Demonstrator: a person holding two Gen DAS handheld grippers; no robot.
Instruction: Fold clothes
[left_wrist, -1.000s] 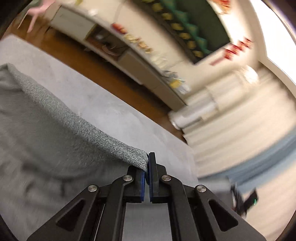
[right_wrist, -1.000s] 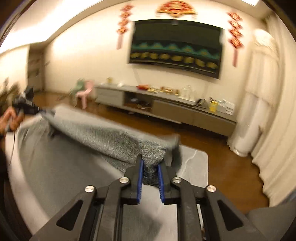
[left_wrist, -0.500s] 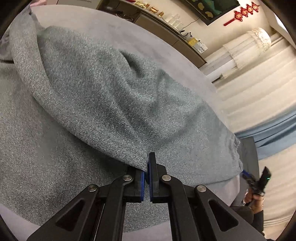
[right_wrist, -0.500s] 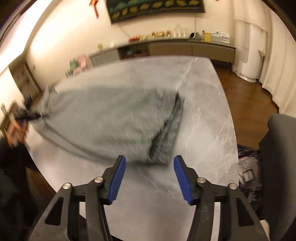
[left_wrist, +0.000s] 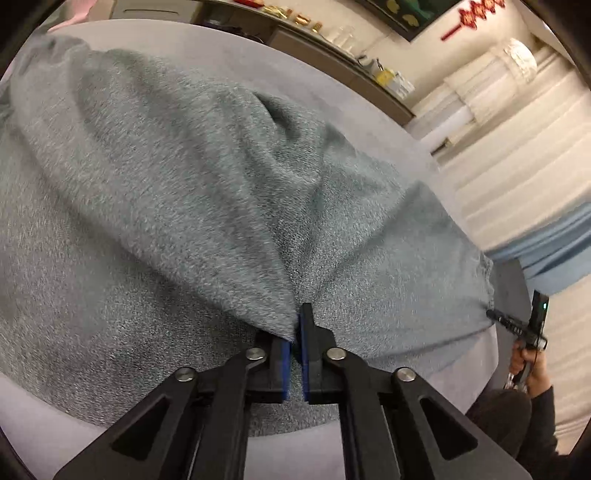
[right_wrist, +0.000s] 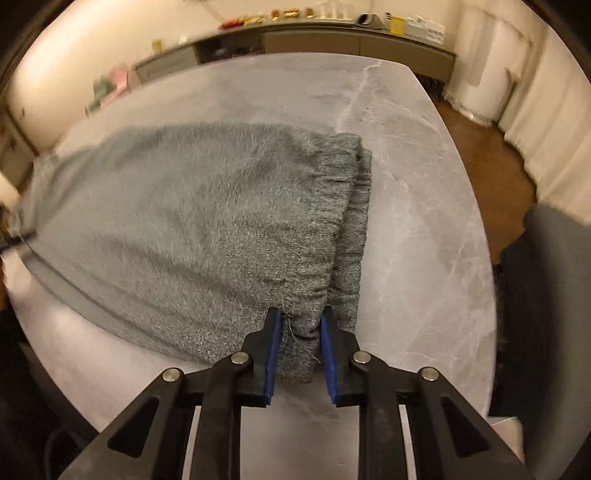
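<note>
A grey knit garment (left_wrist: 221, 184) with an elastic waistband (right_wrist: 347, 206) lies doubled over on the grey marble table (right_wrist: 424, 221). My left gripper (left_wrist: 297, 325) is shut on a pinch of its cloth, which rises in folds to the fingertips. My right gripper (right_wrist: 299, 325) is shut on the near corner of the waistband, with the thick fabric filling the gap between the blue pads. In the left wrist view the right gripper (left_wrist: 517, 325) shows at the garment's far right corner, held by a hand (left_wrist: 528, 362). The garment's left end in the right wrist view is blurred.
A dark chair (right_wrist: 535, 277) stands close to the table's right edge. Beyond the table lie a wood floor (right_wrist: 480, 129), a long low sideboard (right_wrist: 332, 33) with small items on it, and pale curtains (left_wrist: 517, 166). Bare tabletop (left_wrist: 258, 55) surrounds the garment.
The lifted garment came down onto the table, folded over. My right gripper let go and stood wide open half a second ago; now it grips the waistband corner. The left stayed shut on the cloth.
</note>
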